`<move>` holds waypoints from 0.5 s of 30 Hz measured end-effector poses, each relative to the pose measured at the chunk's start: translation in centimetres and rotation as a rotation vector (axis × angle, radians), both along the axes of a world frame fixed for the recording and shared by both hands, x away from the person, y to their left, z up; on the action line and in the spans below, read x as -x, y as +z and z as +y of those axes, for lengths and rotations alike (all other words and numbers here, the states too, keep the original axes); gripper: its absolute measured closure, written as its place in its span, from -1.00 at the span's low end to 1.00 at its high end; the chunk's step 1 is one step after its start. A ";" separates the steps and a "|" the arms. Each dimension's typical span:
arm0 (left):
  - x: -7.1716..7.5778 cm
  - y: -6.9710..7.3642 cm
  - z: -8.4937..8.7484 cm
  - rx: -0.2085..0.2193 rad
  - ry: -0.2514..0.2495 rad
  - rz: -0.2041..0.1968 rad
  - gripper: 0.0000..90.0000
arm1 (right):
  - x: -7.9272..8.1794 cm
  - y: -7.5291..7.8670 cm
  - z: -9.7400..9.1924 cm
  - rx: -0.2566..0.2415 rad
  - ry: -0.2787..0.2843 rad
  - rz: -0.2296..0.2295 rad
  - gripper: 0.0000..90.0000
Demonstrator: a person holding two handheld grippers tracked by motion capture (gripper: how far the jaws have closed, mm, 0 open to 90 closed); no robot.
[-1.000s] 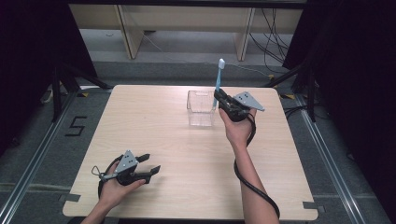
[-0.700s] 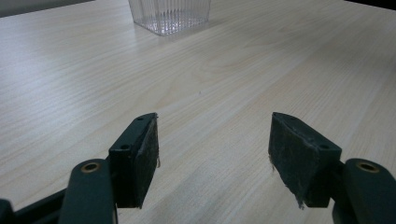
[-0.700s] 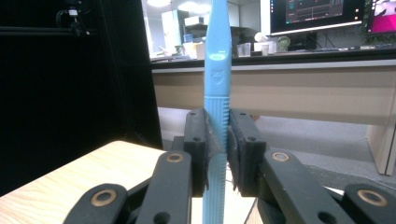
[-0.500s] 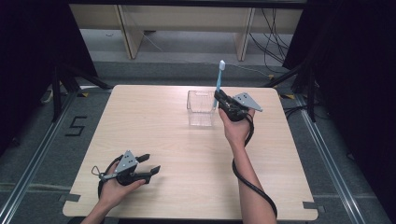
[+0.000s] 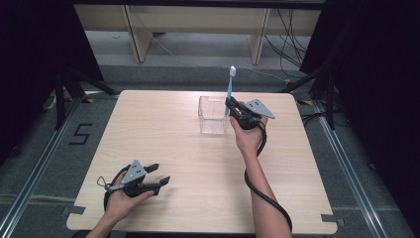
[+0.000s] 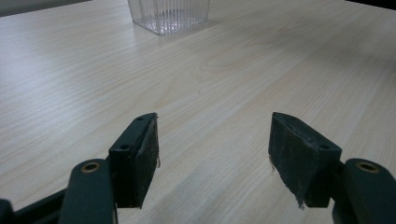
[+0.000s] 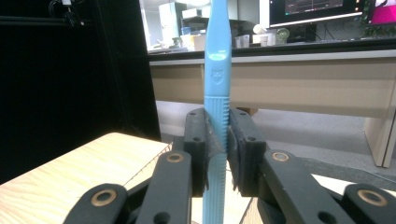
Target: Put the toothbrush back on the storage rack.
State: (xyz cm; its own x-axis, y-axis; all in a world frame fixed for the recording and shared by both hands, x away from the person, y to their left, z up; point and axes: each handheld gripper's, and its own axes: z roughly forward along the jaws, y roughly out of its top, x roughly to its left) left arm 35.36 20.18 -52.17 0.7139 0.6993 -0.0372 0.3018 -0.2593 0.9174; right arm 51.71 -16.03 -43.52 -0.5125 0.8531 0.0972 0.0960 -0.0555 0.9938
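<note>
Toothbrush held upright just beside the clear container.

Your right gripper (image 5: 232, 105) has its fingers clamped on the blue toothbrush (image 5: 230, 89), handle vertical, just right of the clear container (image 5: 212, 115) on the table (image 5: 198, 163). Your left gripper (image 5: 159, 174) rests well short of the container, fingers wide, holding nothing.

From my remote station: my right gripper (image 5: 232, 104) clamps a blue toothbrush (image 5: 230, 87) upright, just at 3 o'clock of the clear container (image 5: 212, 115). My left gripper (image 5: 159, 175), jaws apart, rests at the table's (image 5: 163, 134) 7 o'clock.
</note>
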 end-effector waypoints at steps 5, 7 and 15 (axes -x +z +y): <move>0.0 -0.1 -0.1 0.012 -0.004 -0.004 -0.27 | -0.2 -0.2 0.1 -0.009 -0.002 0.008 0.76; 0.0 0.0 0.0 0.005 -0.005 -0.001 -0.27 | -0.2 -0.3 0.2 -0.015 -0.009 0.018 0.75; 0.0 -0.1 -0.1 0.007 -0.007 -0.002 -0.27 | -0.4 -0.6 0.1 -0.001 -0.015 0.011 0.75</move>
